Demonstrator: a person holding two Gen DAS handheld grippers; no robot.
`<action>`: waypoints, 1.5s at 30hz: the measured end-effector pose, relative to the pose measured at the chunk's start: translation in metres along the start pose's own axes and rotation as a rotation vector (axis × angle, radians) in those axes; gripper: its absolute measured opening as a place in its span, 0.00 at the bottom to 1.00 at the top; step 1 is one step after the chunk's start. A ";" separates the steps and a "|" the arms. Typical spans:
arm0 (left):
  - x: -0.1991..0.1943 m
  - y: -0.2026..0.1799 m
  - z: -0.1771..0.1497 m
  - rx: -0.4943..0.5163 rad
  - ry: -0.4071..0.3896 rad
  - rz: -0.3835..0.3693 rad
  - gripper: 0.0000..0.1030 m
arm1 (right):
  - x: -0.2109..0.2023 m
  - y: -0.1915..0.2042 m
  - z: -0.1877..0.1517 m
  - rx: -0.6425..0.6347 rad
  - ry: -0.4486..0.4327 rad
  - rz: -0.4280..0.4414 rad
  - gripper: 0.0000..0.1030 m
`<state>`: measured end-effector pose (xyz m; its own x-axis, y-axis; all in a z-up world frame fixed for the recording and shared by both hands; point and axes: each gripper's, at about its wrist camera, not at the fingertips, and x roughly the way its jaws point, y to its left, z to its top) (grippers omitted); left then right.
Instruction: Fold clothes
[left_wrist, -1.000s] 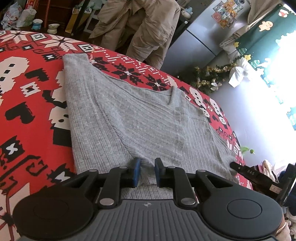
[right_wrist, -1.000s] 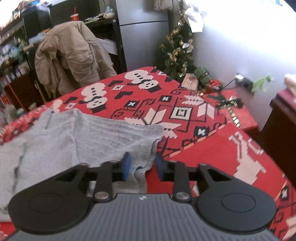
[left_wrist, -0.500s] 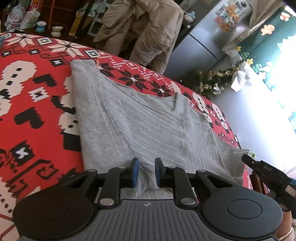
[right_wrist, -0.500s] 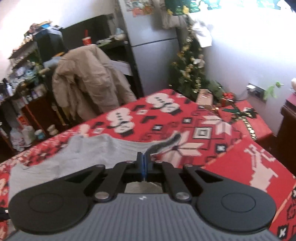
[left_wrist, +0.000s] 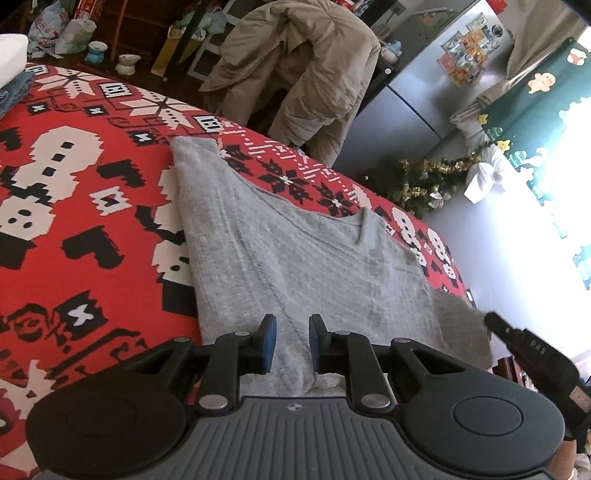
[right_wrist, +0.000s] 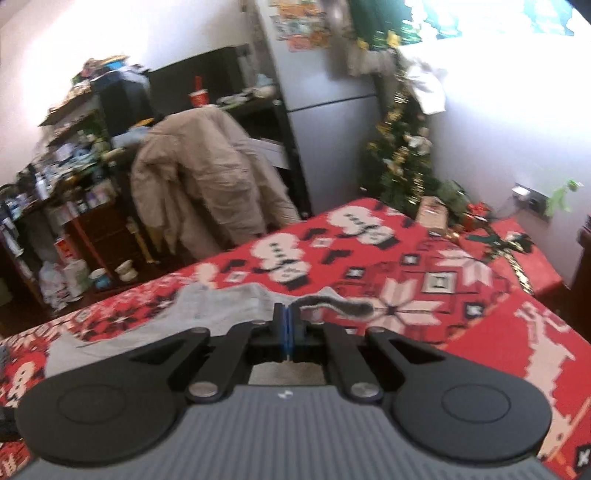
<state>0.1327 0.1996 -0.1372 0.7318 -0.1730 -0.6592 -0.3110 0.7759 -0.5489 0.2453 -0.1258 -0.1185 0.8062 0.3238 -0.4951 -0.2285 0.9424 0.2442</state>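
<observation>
A grey ribbed sweater (left_wrist: 295, 258) lies spread on the red patterned bedspread (left_wrist: 74, 221). My left gripper (left_wrist: 291, 343) is at its near hem, open by a narrow gap. The knit runs between the blue pads (left_wrist: 267, 343) without being pinched. At the right of the left wrist view, my right gripper (left_wrist: 524, 343) holds up the sweater's right corner. In the right wrist view, that gripper (right_wrist: 287, 325) is shut on the sweater's edge (right_wrist: 221, 306). A strip of fabric sticks out past its tips, above the bedspread (right_wrist: 443, 295).
A beige jacket (left_wrist: 303, 66) hangs over a chair behind the bed, next to a grey fridge (left_wrist: 424, 92). A small decorated tree (right_wrist: 402, 158) stands in the corner. Cluttered shelves (right_wrist: 66, 177) line the left wall. Folded items (left_wrist: 11, 74) sit at the far left.
My right gripper closed on the sweater's edge and rose with it, lifting that corner off the bed. My left gripper shifted slightly along the hem, its gap unchanged.
</observation>
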 end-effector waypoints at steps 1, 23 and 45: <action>-0.001 0.001 0.000 -0.002 0.001 0.000 0.16 | 0.000 0.009 0.000 -0.017 -0.003 0.018 0.01; -0.011 0.012 0.005 -0.026 -0.018 -0.008 0.19 | 0.013 0.134 -0.058 -0.431 0.168 0.218 0.28; -0.011 0.013 0.007 -0.031 -0.014 -0.005 0.21 | 0.058 0.082 -0.032 -0.049 0.211 0.208 0.04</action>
<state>0.1247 0.2159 -0.1339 0.7415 -0.1682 -0.6495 -0.3258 0.7560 -0.5677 0.2559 -0.0271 -0.1538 0.6088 0.5160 -0.6025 -0.4076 0.8551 0.3204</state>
